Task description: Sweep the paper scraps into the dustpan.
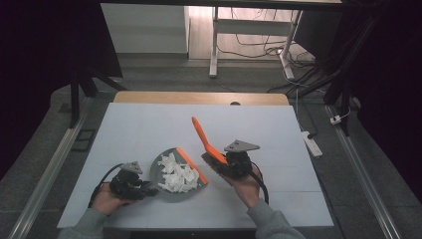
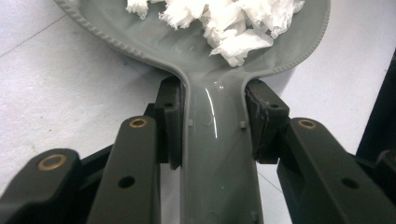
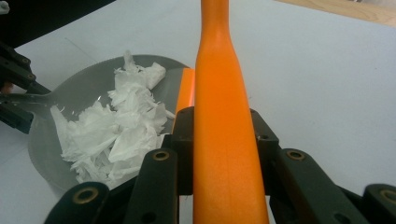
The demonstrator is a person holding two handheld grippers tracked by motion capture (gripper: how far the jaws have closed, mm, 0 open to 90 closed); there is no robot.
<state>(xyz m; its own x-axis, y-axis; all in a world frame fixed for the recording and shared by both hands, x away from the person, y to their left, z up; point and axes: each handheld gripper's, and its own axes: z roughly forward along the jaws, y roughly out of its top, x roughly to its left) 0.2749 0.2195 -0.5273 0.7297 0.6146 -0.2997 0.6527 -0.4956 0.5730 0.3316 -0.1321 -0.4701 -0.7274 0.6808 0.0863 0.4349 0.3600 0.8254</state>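
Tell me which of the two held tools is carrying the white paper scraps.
The grey dustpan, clamped by its handle in the left gripper, holds the torn white paper. The orange-handled brush in the right gripper is lifted beside it and carries none.

The dustpan (image 1: 171, 191) heaped with paper scraps (image 1: 176, 175) blocks the table (image 1: 149, 129) at 6 o'clock, with the brush (image 1: 208, 147) slanting up just beside it toward 1 o'clock. From 9 round to 3 o'clock the tabletop lies bare, wide enough for 2 hands to pass. The narrow strip between dustpan lip and brush is tight.
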